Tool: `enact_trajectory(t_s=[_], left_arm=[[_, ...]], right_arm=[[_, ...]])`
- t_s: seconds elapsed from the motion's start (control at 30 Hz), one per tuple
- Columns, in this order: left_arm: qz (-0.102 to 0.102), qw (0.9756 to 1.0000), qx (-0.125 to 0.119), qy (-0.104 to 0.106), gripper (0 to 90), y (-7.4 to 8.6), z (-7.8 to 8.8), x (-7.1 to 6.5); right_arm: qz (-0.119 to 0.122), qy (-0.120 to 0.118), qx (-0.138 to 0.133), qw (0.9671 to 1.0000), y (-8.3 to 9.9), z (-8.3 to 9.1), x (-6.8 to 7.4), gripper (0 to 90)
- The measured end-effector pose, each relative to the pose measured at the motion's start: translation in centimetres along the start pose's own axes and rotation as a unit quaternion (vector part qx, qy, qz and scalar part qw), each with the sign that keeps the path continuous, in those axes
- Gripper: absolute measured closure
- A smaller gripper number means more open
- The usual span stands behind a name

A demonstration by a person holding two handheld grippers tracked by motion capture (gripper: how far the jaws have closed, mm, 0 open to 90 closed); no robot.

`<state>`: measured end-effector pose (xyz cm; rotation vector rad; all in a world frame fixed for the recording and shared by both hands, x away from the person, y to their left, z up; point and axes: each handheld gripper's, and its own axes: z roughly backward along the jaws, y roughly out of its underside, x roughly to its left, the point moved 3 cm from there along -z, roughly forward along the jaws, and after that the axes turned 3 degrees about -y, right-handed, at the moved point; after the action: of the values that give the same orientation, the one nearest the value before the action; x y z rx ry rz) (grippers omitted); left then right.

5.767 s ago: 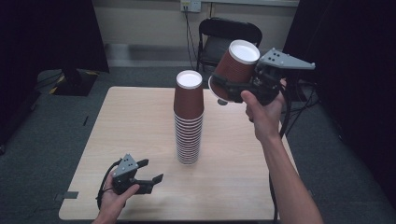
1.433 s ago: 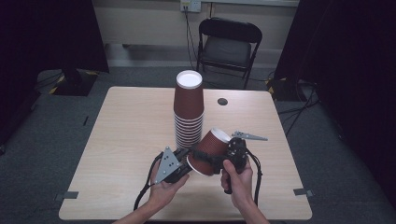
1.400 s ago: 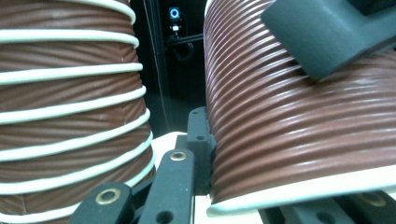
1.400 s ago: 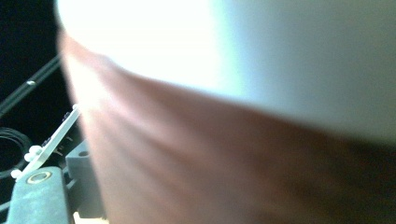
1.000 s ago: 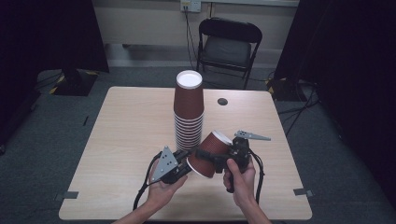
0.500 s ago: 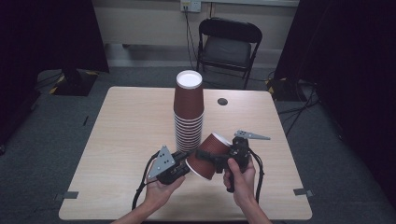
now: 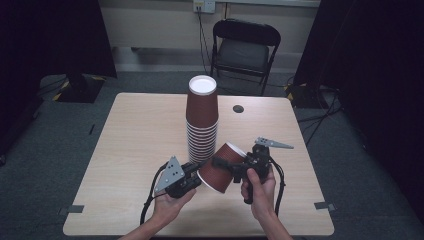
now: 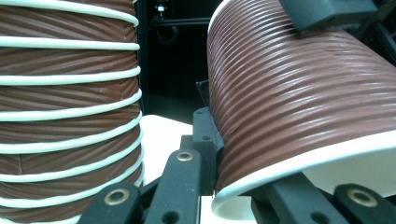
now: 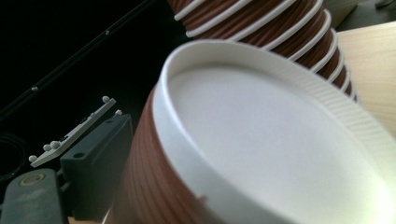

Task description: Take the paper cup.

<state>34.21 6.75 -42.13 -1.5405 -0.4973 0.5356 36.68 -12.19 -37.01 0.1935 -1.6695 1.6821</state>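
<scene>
The loose ribbed brown paper cup (image 7: 220, 168) lies on its side above the table (image 7: 130, 145), at six o'clock from the cup stack (image 7: 202, 120). The right gripper (image 7: 235, 167) clamps wide around its body, likely to steady it. The left gripper (image 7: 196, 176) pinches its white rim at eight o'clock, jaws nearly shut, probably to pull nested cups apart.

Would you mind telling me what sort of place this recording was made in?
Probably a lab or studio room set up for recording: black curtains at both sides, a folding chair against the wall, cables on grey carpet, and one plain wooden table.
</scene>
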Motion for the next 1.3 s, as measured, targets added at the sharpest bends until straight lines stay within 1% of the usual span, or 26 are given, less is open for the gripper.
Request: enact_trajectory(t_s=[0.03, 0.1, 0.13, 0.17, 0.23, 0.37, 0.53, 0.57, 0.63, 0.7, 0.77, 0.8, 0.83, 0.87, 0.9, 0.93, 0.97, 1.0, 1.03, 1.07, 1.1, 1.13, 1.2, 1.23, 1.27, 1.3], left_arm=[[0.0, 1.0, 0.0, 0.0, 84.0, 0.0, 0.0, 0.0], [0.012, 0.9998, 0.013, 0.007, 83.9, 0.1, 0.1, 0.1], [0.012, 0.9998, 0.013, 0.007, 83.9, 0.1, 0.1, 0.1], [0.017, 0.9997, 0.016, 0.009, 83.9, 0.2, 0.1, 0.1], [0.021, 0.9994, 0.026, 0.012, 84.0, 0.2, 0.3, 0.1], [0.025, 0.9992, 0.03, 0.011, 84.0, 0.2, 0.5, 0.2], [0.024, 0.9992, 0.031, 0.012, 84.0, 0.1, 0.8, 0.3], [0.026, 0.999, 0.036, 0.011, 84.0, 0.2, 0.9, 0.4], [0.026, 0.9988, 0.039, 0.011, 84.0, 0.2, 1.1, 0.5], [0.032, 0.9984, 0.044, 0.016, 84.0, 0.2, 1.3, 0.6], [0.033, 0.9982, 0.047, 0.017, 84.0, 0.2, 1.3, 0.6], [0.038, 0.9972, 0.061, 0.02, 84.0, 0.3, 1.4, 0.6], [0.04, 0.9967, 0.067, 0.022, 84.0, 0.3, 1.4, 0.6], [0.04, 0.9967, 0.067, 0.022, 84.1, 0.3, 1.4, 0.6], [0.043, 0.9956, 0.08, 0.022, 84.3, 0.5, 1.6, 0.8], [0.043, 0.9956, 0.08, 0.022, 84.3, 0.5, 1.6, 0.8], [0.049, 0.9944, 0.09, 0.026, 84.3, 0.6, 1.7, 0.9], [0.055, 0.9937, 0.094, 0.028, 84.4, 0.5, 1.8, 1.0], [0.055, 0.9937, 0.094, 0.028, 84.4, 0.5, 1.8, 1.0], [0.063, 0.9917, 0.107, 0.033, 84.3, 0.5, 1.8, 1.0], [0.063, 0.9917, 0.107, 0.033, 84.4, 0.5, 1.8, 1.0], [0.073, 0.9888, 0.124, 0.038, 84.4, 0.6, 1.9, 1.1], [0.073, 0.9875, 0.134, 0.038, 84.5, 0.6, 2.1, 1.3], [0.08, 0.9862, 0.14, 0.04, 84.5, 0.6, 2.2, 1.4], [0.08, 0.9862, 0.14, 0.04, 84.5, 0.6, 2.2, 1.4], [0.084, 0.9844, 0.148, 0.044, 84.5, 0.5, 2.4, 1.6]], right_arm=[[-0.001, 0.001, -0.001, 1.0, 0.0, 0.0, 0.0, 10.6], [0.0, 0.005, 0.0, 1.0, -0.1, 0.2, -0.2, 10.9], [-0.001, 0.003, 0.0, 1.0, -0.1, 0.2, -0.3, 10.9], [-0.001, 0.006, -0.001, 1.0, -0.1, 0.3, -0.3, 10.8], [-0.001, 0.005, 0.002, 1.0, 0.0, 0.2, -0.4, 10.2], [-0.003, 0.003, 0.003, 1.0, 0.0, 0.0, -0.4, 10.1], [-0.001, 0.002, 0.004, 1.0, 0.0, -0.1, -0.3, 10.3], [0.002, 0.01, -0.005, 0.9999, -0.2, 0.0, -0.3, 13.1], [0.0, 0.01, -0.012, 0.9999, -0.5, 0.3, -0.3, 13.0], [0.007, 0.008, -0.012, 0.9999, -0.7, 0.6, -0.2, 12.9], [0.01, 0.01, -0.01, 0.9998, -0.7, 0.7, -0.2, 12.9], [0.011, 0.016, -0.005, 0.9998, -0.6, 0.7, -0.2, 12.7], [0.013, 0.018, -0.005, 0.9997, -0.5, 0.7, -0.3, 12.9], [0.013, 0.018, -0.005, 0.9997, -0.5, 0.7, -0.3, 12.9], [0.018, 0.008, -0.014, 0.9997, -0.6, 0.9, -0.3, 12.9], [0.017, 0.008, -0.016, 0.9997, -0.6, 1.0, -0.4, 12.9], [0.015, 0.008, -0.017, 0.9997, -0.7, 1.2, -0.4, 12.9], [0.017, 0.006, -0.019, 0.9997, -0.8, 1.2, -0.4, 12.9], [0.019, 0.004, -0.018, 0.9996, -0.8, 1.3, -0.4, 12.9], [0.024, 0.003, -0.018, 0.9996, -0.9, 1.4, -0.4, 13.0], [0.024, 0.003, -0.018, 0.9996, -0.9, 1.4, -0.4, 13.0], [0.036, 0.003, -0.018, 0.9992, -1.0, 1.6, -0.2, 13.0], [0.041, 0.005, -0.016, 0.999, -1.0, 1.8, -0.1, 13.0], [0.045, 0.004, -0.013, 0.9989, -1.0, 1.9, -0.1, 13.0], [0.052, 0.002, -0.01, 0.9986, -0.9, 2.0, -0.1, 13.0], [0.055, 0.007, -0.006, 0.9985, -0.9, 2.1, -0.1, 13.0]])
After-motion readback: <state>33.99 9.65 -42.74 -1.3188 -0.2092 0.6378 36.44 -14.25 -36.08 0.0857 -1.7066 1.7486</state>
